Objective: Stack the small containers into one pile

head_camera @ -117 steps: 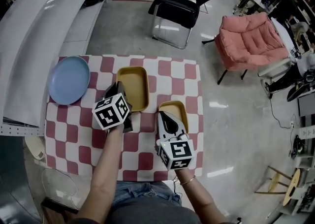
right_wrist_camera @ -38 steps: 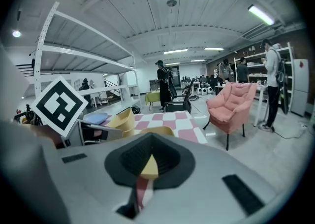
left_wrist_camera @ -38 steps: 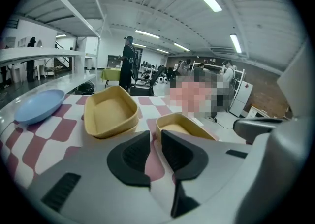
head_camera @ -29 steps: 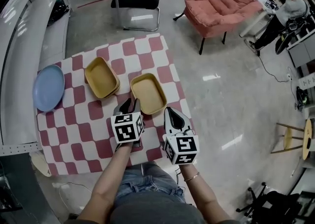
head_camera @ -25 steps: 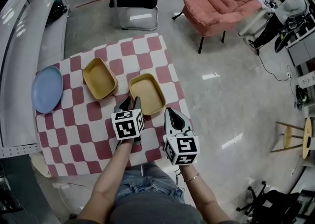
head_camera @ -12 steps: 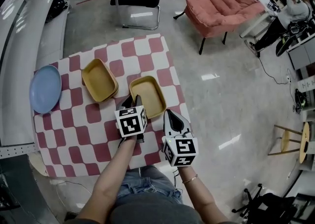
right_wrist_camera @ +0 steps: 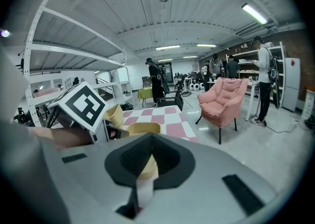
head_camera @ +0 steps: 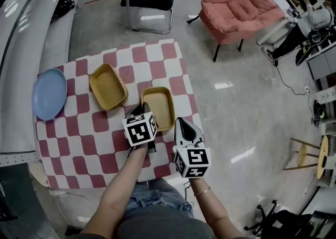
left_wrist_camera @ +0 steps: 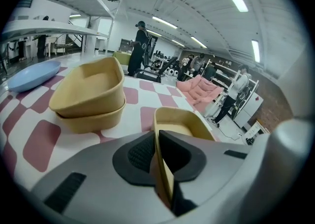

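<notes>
A worktop [head_camera: 79, 143] under a red-and-white checked cloth stands on a glossy grey floor [head_camera: 236, 127]. White shelving [head_camera: 21, 33] runs close along its left side. Beyond the far edge stands a black chair [head_camera: 149, 1], and a pink armchair [head_camera: 241, 4] sits off to the far right.

A blue plate [head_camera: 50, 93] lies at the worktop's left edge. Just beside it are two yellow containers nested as a stacked pair [head_camera: 107, 86]. A single container [head_camera: 158, 107] lies apart from them, near the right edge.

The left hand-held gripper [left_wrist_camera: 157, 144] is closing its jaws on the near wall of the single container. That thin wall stands upright between the two dark pads, with a pad against each face.

The right hand-held gripper [head_camera: 180, 122] hangs over the near right corner of the worktop. Its jaws are drawn together at the tips and hold nothing.

Bare cloth lies open across the near left of the worktop and between the stacked pair and the single container. The floor to the right is open as far as the armchair.
</notes>
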{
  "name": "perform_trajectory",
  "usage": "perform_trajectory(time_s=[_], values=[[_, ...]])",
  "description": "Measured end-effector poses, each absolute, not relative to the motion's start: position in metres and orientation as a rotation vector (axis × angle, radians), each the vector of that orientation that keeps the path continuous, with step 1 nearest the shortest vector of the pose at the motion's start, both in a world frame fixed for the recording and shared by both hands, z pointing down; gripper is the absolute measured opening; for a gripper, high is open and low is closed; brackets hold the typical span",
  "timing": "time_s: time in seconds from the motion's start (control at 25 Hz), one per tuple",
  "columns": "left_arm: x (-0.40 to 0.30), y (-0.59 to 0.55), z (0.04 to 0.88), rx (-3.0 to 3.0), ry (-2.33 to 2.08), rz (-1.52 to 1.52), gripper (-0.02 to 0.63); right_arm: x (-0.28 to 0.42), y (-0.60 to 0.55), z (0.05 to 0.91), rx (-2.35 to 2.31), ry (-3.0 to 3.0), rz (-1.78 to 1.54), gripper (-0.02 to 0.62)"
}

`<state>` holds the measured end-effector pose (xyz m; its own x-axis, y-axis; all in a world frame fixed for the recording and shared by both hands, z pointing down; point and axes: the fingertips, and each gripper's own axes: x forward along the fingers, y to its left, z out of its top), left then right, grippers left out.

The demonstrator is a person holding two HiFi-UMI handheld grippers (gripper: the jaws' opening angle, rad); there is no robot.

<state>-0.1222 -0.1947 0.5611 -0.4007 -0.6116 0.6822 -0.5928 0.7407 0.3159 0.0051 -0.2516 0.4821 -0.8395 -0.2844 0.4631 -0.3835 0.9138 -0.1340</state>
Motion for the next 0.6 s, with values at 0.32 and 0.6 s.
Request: perform_trajectory(time_s=[0.32, 0.6], values=[[-0.118, -0.192, 0.538, 0.95, -2.105, -0.116, 0.031, 0.01, -0.255, 0.471, 0.512, -2.648, 0.274, 0.011], [-0.125, -0.168, 0.492, 0.977, -2.184, -0.196, 0.031, 0.008, -0.252, 0.461, 0.508, -2.669, 0.247, 0.011]])
